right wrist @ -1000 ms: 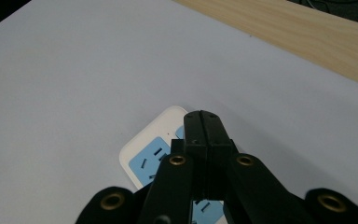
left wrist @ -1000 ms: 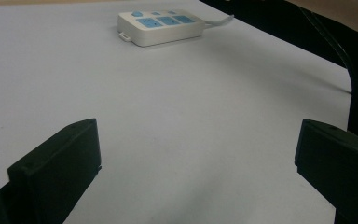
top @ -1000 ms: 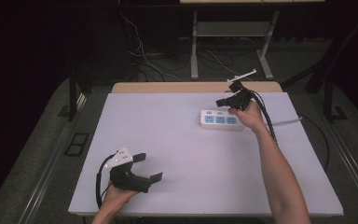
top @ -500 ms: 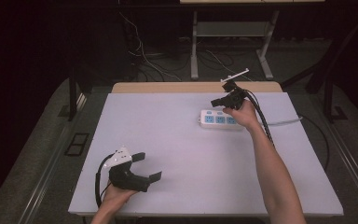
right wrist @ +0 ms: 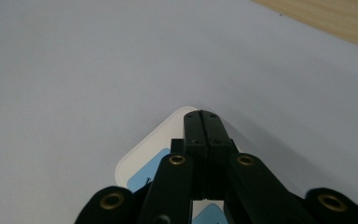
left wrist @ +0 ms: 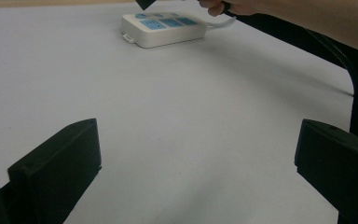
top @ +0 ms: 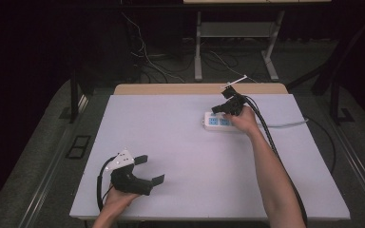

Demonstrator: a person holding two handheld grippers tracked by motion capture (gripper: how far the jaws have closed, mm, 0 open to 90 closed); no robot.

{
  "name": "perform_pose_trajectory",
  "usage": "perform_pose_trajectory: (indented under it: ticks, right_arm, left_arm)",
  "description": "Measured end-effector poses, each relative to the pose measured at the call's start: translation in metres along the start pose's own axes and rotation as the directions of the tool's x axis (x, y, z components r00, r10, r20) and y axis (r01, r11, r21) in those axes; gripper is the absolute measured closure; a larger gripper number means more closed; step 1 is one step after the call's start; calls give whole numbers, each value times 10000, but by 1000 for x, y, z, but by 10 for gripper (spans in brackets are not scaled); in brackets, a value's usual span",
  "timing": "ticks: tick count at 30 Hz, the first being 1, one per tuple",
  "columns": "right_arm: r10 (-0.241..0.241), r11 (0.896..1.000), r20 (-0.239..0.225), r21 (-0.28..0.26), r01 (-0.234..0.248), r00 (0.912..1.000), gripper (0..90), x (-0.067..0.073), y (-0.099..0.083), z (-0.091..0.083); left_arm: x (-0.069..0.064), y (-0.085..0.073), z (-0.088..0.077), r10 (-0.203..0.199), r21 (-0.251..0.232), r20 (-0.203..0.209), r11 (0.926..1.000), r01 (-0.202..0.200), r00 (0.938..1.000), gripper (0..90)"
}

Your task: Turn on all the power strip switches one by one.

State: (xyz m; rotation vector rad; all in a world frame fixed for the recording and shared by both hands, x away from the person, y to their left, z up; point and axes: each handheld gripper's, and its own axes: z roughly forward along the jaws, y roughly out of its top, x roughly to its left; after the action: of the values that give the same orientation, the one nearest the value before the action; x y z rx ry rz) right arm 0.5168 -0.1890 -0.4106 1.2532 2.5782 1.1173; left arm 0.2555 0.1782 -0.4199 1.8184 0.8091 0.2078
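Observation:
A white power strip (top: 216, 122) with blue socket faces lies at the back right of the white table (top: 180, 142); a pale cable runs off from it to the right. My right gripper (top: 220, 107) hovers just over the strip's left end with its jaws pressed together and nothing between them. In the right gripper view the shut fingertips (right wrist: 203, 122) cover the strip's rounded end (right wrist: 142, 161). My left gripper (top: 148, 169) rests at the front left of the table, jaws wide apart and empty. The left gripper view looks across bare table to the strip (left wrist: 163, 29).
A wooden strip (top: 171, 89) edges the table's far side. Beyond it stand a metal stand (top: 237, 33) and loose cables (top: 147, 61) on the dark floor. The right gripper's black cable (top: 271, 142) trails along the forearm.
My right gripper has come down and a little leftward toward the left end of the power strip. The left gripper has stayed put.

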Motion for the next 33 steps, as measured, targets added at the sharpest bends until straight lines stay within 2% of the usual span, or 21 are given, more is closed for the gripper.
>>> perform_pose_trajectory:
  ticks: [6,15,33]
  right_arm:
    - [-52,9998,114,172,50,9999,898,1,-2,7]
    - [-74,10000,-9,-58,74,10000,898,1,-3,11]
    - [-135,9999,-83,-78,134,9999,900,0,-5,13]
  left_arm:
    - [0,0,0,-29,-9,-8,10000,29,10000,0]
    - [-1,-1,0,-34,36,-6,10000,34,10000,0]
    - [-1,-1,0,-7,76,-56,10000,7,10000,0]
